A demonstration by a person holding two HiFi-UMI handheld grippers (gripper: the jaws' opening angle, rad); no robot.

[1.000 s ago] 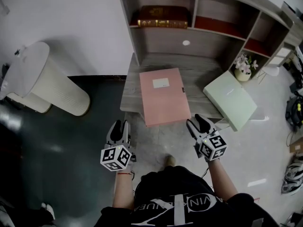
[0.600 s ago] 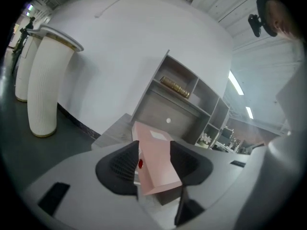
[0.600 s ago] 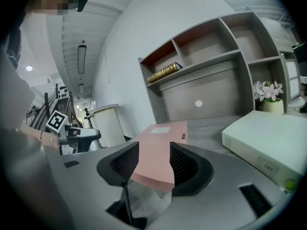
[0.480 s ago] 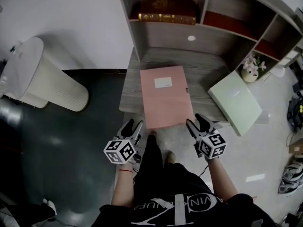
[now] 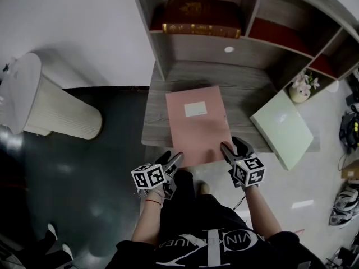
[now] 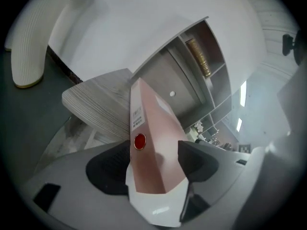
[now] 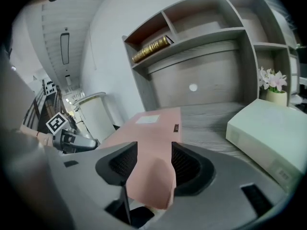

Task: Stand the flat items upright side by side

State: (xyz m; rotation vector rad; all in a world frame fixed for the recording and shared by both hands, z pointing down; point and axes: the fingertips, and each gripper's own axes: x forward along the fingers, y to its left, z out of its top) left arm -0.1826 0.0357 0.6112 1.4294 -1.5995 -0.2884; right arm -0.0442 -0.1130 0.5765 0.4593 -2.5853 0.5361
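A pink file box (image 5: 196,125) lies flat on the grey wooden desk (image 5: 247,94), its near edge hanging over the front. A pale green box (image 5: 283,128) lies flat at the desk's right end. My left gripper (image 5: 173,158) is rolled sideways at the pink box's near left corner. In the left gripper view that corner (image 6: 153,147) sits between jaws that have just been opening wide. My right gripper (image 5: 231,144) is at the near right corner. There too the pink corner (image 7: 153,128) pokes between jaws that have just been opening a little. Neither grip looks tight.
A shelf unit stands at the back of the desk with a brown gilt book (image 5: 196,15) lying in its left bay. A small vase of flowers (image 5: 301,88) stands at the right. A white ribbed cylinder (image 5: 45,105) is on the floor to the left.
Both grippers have moved forward from below the desk edge to the pink box's near corners. The left one has swung right and rolled, and its jaws stand wider.
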